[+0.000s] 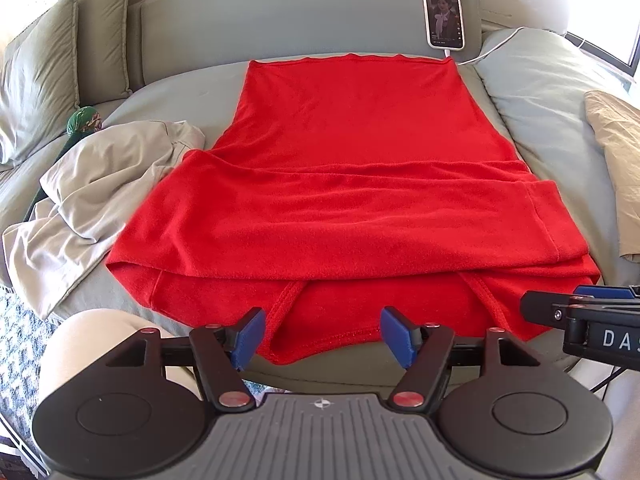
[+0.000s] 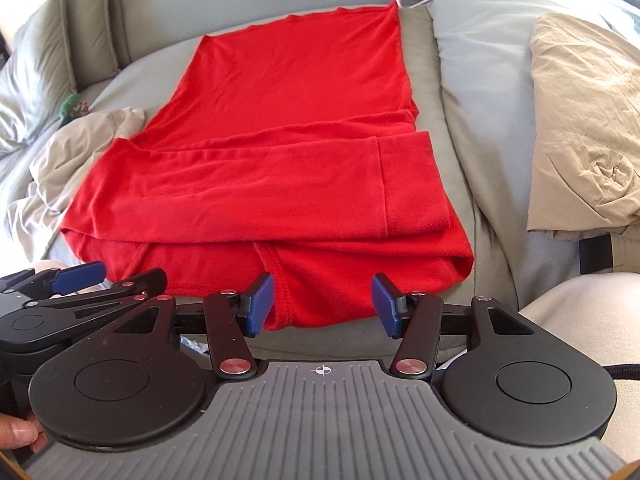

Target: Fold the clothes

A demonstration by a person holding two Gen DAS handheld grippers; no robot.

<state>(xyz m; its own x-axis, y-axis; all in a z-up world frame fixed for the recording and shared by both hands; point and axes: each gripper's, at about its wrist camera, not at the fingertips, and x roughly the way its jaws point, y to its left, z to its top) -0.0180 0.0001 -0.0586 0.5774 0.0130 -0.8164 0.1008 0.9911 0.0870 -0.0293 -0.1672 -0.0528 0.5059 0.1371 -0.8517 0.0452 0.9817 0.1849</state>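
I see a phone (image 1: 444, 16) propped against the sofa's backrest (image 1: 280, 20), charging cable (image 1: 496, 46) trailing right; cushions (image 1: 36, 80) fill the left corner.

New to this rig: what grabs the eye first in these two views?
The bright red knit garment dominates, spread flat along the grey-green bed with its sleeves folded across the near half. Both blue-padded grippers, left and right, sit open at its near hem, gripping nothing. Next comes the lit white-cased phone propped on the headboard at the far end, then crumpled beige cloth left of the garment.
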